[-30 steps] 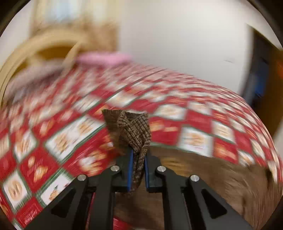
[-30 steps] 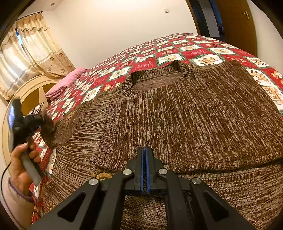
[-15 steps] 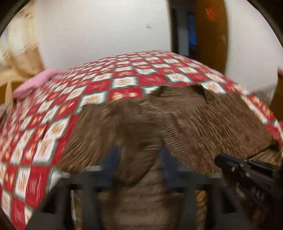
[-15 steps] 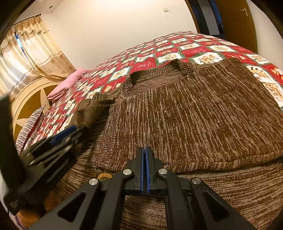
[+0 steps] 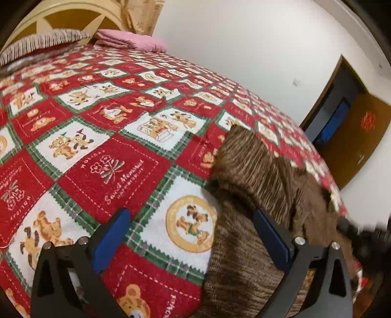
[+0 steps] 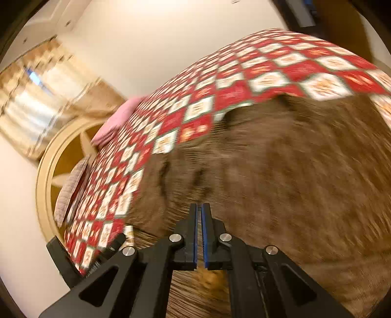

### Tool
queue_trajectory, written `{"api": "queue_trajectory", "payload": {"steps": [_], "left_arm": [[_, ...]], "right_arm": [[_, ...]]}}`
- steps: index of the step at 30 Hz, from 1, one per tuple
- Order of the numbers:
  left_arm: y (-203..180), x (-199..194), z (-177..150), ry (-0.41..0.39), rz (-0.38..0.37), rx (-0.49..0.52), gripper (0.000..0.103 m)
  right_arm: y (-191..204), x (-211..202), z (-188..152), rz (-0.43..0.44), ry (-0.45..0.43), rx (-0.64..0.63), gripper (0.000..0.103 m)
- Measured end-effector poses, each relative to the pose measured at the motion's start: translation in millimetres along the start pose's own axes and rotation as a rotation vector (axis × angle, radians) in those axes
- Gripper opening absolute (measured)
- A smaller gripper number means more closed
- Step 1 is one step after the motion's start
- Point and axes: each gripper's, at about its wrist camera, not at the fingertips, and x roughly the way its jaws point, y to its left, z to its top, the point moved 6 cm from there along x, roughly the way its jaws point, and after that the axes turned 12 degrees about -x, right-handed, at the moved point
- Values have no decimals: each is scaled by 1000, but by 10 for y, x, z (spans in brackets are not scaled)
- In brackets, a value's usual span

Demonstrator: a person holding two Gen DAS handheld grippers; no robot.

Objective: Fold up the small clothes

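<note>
A brown knit sweater lies spread on the red patchwork bedspread, with a sleeve folded in over its body. My left gripper hovers over the sweater's left edge. Its jaws are opening wide and grip nothing; only bedspread and the sweater's hem show between the blue pads. In the right wrist view the sweater is blurred by motion. My right gripper hangs above it, its jaws parted by a thin slit with nothing in them. The left gripper's body shows at the lower left.
A pink pillow and a fringed grey pillow lie by the cream headboard at the bed's far end. A brown door stands at the right. Curtains hang behind the headboard. The bedspread extends beyond the sweater.
My left gripper carried the sleeve cuff over the sweater, let it go and opened wide, then swung back to the left edge. My right gripper rose from the sweater and tilted.
</note>
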Motion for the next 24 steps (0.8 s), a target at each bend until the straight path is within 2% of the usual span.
{"api": "queue_trajectory", "payload": {"steps": [2, 3, 4, 6, 10, 11, 12, 13, 14, 15, 16, 18, 22, 24], "left_arm": [[-25, 22, -10, 6, 5, 2, 103], [-15, 22, -8, 7, 1, -3, 103], [-20, 21, -7, 6, -5, -6, 103], [-1, 9, -5, 6, -15, -14, 103], [13, 15, 1, 5, 0, -1, 103], [13, 24, 5, 5, 1, 0, 103], [15, 26, 6, 3, 1, 1, 103], [14, 23, 6, 2, 1, 2, 103], [15, 21, 3, 2, 2, 3, 103], [14, 21, 1, 2, 3, 4, 103], [13, 22, 0, 2, 5, 6, 103], [11, 23, -3, 2, 9, 10, 103], [5, 27, -6, 3, 20, 18, 103], [3, 35, -6, 4, 27, 22, 103]], "right_arm": [[108, 244, 67, 72, 50, 38, 32], [138, 322, 64, 108, 50, 68, 65], [150, 357, 62, 126, 38, 86, 80], [184, 469, 49, 149, 19, 137, 80], [144, 805, -32, 105, 128, 182, 79], [147, 849, -6, 87, 123, 160, 77], [158, 873, 24, 58, 117, 130, 70], [178, 925, 60, -9, 133, 81, 51], [173, 957, 73, -52, 149, 59, 36], [172, 999, 80, -109, 177, 36, 11], [178, 1036, 84, -137, 199, 27, 11], [251, 1008, 141, -113, 184, 4, 10], [417, 560, 436, -155, 32, -159, 9], [437, 303, 507, -151, -8, -206, 9]]}}
